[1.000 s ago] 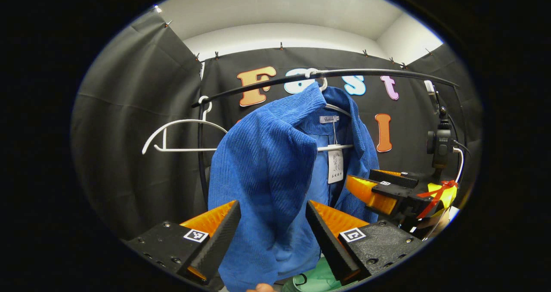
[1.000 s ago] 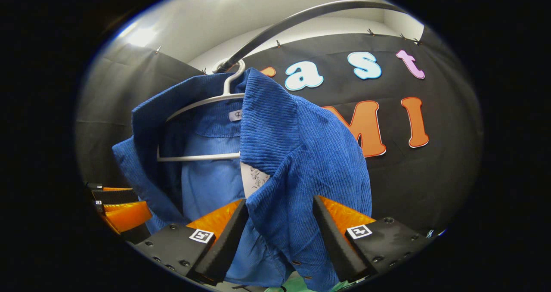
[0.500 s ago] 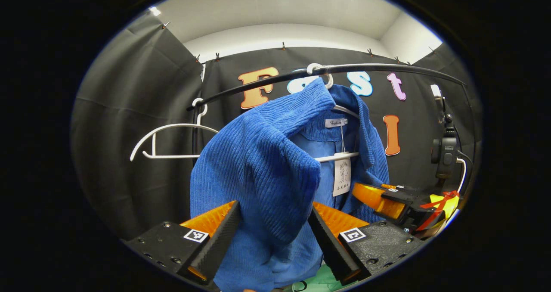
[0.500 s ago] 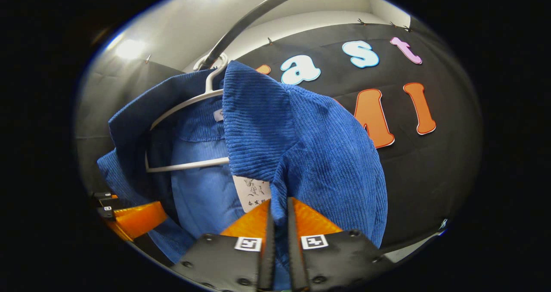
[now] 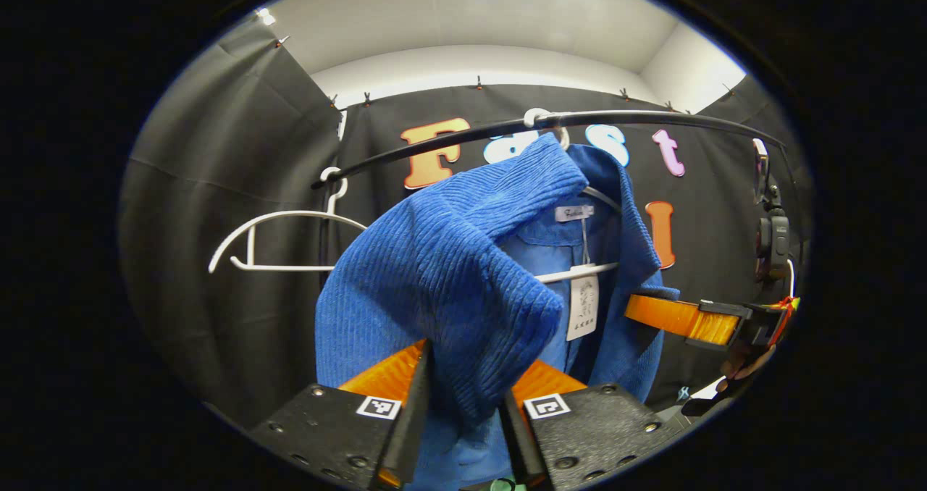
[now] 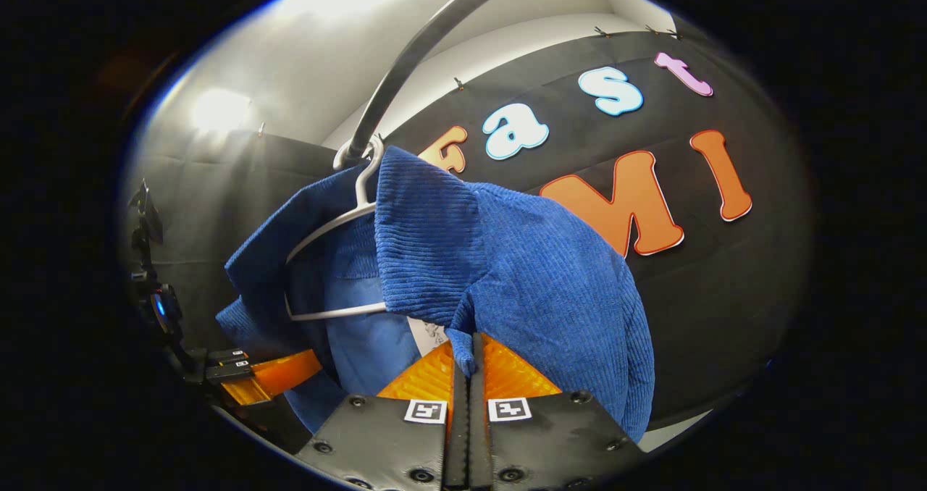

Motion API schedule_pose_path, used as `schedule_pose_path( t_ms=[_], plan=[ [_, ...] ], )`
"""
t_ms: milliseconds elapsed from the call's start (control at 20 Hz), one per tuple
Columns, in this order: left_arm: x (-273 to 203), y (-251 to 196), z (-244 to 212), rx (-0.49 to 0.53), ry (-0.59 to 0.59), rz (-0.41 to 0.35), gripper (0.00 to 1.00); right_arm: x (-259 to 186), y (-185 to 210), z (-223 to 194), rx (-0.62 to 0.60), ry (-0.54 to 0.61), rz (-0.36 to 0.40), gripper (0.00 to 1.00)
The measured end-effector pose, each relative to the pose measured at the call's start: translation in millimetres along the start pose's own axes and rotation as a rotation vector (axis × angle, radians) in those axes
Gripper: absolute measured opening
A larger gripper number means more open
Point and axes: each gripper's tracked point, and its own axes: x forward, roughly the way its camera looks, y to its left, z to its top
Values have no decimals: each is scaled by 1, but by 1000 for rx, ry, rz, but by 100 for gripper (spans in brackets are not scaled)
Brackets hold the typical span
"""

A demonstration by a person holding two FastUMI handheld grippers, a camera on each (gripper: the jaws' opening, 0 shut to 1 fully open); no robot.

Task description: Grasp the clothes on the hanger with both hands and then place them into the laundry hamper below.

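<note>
A blue corduroy jacket (image 5: 449,274) hangs open on a white hanger (image 5: 579,271) from a black rail (image 5: 434,150). My left gripper (image 5: 463,411) has its fingers closed in on a thick fold of the jacket's front panel, and cloth fills the gap. In the right gripper view the jacket (image 6: 536,281) drapes over the hanger (image 6: 333,223). My right gripper (image 6: 463,361) is shut on the edge of the other front panel, just below the collar. The right gripper (image 5: 673,317) also shows beyond the jacket in the left gripper view, and the left gripper (image 6: 275,374) at lower left in the right gripper view.
An empty white hanger (image 5: 275,219) hangs on the rail left of the jacket. A paper tag (image 5: 583,306) dangles inside the collar. A small camera on a stand (image 5: 771,237) stands at the right. A sliver of green (image 5: 498,484) shows under the jacket.
The right gripper closed on the jacket's edge first and stayed shut. The left gripper's fingers then narrowed onto the fold of cloth. The jacket has bunched toward both grippers.
</note>
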Motion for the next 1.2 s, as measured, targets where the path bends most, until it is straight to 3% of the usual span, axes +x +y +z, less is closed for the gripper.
schedule_pose_path(
  t_ms=[100,200,400,450,500,650,950,1050,1200],
  plan=[
    [0,13,1,-18,7,39,26,-1,-2,4,76,35,27,8],
    [0,8,-1,-53,27,3,2,-3,-11,7,128,63,37,7],
    [-8,4,10,-58,37,-44,0,-8,-23,24,213,78,61,7],
    [-10,2,15,-51,30,-53,0,-9,-25,28,237,79,66,12],
    [-12,3,20,-48,23,-59,0,-11,-27,31,255,79,72,7],
    [-21,4,36,-41,5,-75,0,-13,-29,38,325,96,100,7],
    [-36,34,72,-57,-42,-51,0,-12,-49,69,426,82,138,7],
    [-38,47,83,-82,-53,-42,0,-11,-59,89,464,55,143,3],
    [-28,63,92,-125,-59,-33,0,-5,-72,108,551,28,142,7]
  ],
)
